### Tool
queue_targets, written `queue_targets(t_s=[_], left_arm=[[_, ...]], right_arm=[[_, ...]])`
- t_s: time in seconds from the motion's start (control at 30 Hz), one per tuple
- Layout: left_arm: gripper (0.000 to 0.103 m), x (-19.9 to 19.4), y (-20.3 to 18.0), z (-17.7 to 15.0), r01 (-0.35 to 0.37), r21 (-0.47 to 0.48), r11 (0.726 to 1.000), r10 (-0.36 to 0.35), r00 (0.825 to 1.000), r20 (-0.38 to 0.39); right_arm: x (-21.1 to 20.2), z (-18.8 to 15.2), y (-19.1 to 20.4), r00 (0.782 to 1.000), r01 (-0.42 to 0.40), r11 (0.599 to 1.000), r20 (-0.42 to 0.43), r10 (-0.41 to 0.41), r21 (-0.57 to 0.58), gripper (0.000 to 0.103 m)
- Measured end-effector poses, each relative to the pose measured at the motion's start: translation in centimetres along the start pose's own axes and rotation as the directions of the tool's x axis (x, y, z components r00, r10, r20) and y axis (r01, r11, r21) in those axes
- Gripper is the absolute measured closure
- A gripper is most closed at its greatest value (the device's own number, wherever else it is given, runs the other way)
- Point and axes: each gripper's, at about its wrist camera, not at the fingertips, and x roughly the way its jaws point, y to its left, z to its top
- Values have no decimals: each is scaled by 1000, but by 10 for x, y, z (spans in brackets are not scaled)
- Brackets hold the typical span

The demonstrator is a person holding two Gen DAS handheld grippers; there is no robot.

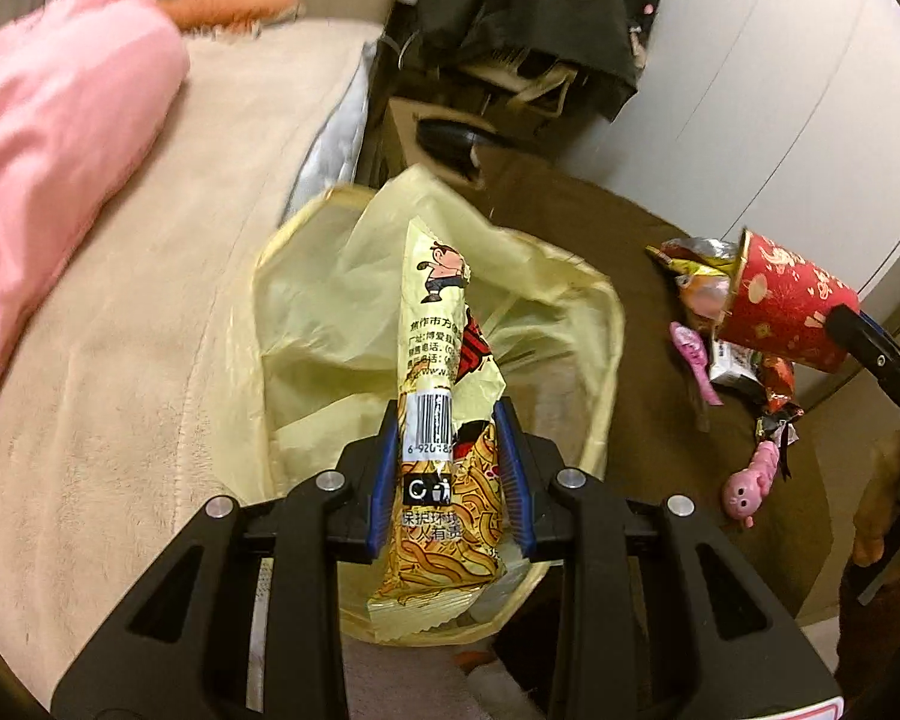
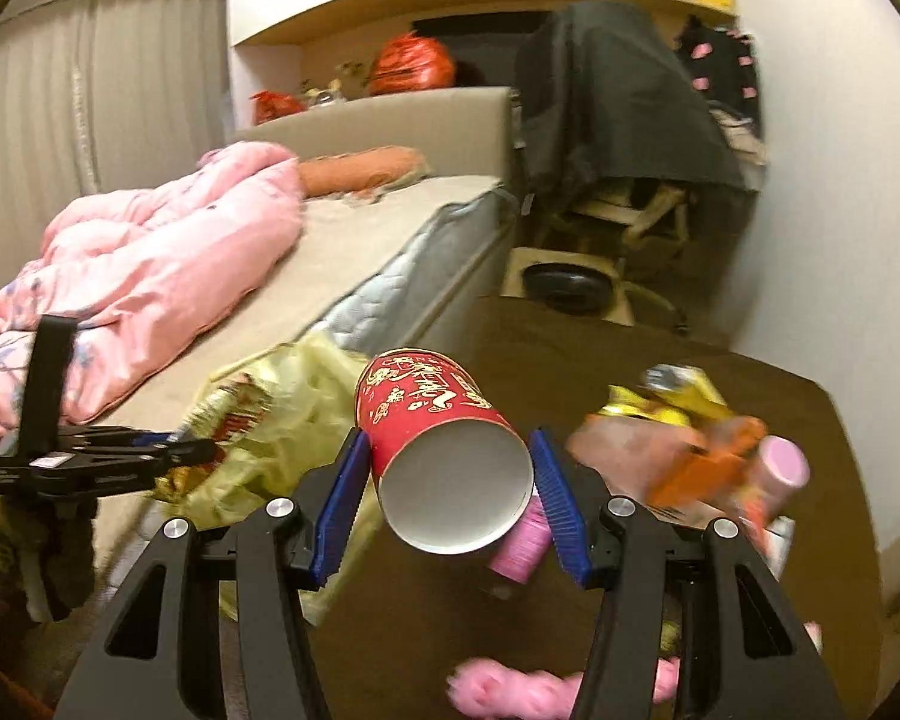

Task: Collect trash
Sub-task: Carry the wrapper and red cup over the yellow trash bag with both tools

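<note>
My left gripper [image 1: 450, 426] is shut on a yellow noodle snack wrapper [image 1: 444, 420] and holds it over the open mouth of a bin lined with a yellow bag [image 1: 324, 312]. My right gripper [image 2: 447, 450] is shut on a red paper cup [image 2: 438, 426] with gold print, held on its side with its white base toward the camera. The cup [image 1: 780, 306] and the right gripper also show at the right of the left wrist view. The left gripper [image 2: 168, 450] with its wrapper shows at the left of the right wrist view, over the yellow bag [image 2: 294, 420].
A brown table [image 1: 570, 228] holds a pile of wrappers [image 1: 702, 276], a pink comb [image 1: 696, 360] and a pink toy [image 1: 750, 480]. A bed [image 1: 150, 300] with a pink quilt [image 2: 168, 252] lies to the left. A chair draped in dark clothes [image 2: 618, 102] stands behind.
</note>
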Motion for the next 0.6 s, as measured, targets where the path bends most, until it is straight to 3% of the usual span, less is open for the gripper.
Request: queue_targets(t_s=[0.17,0.33,0.6], left_arm=[[74,31,12,6,38,13,999,-37,995,-90],[74,63,18,15,10,44,999,-3,988,-153],[74,92,23,27,-13,48,999,21,984,-176]], right_arm=[[49,8,22,990,-108,994,-90,106,-23,51],[106,9,32,969,-164,986,-188,161,3,51],[166,7,30,949,-167,985,-265,174,49,51]])
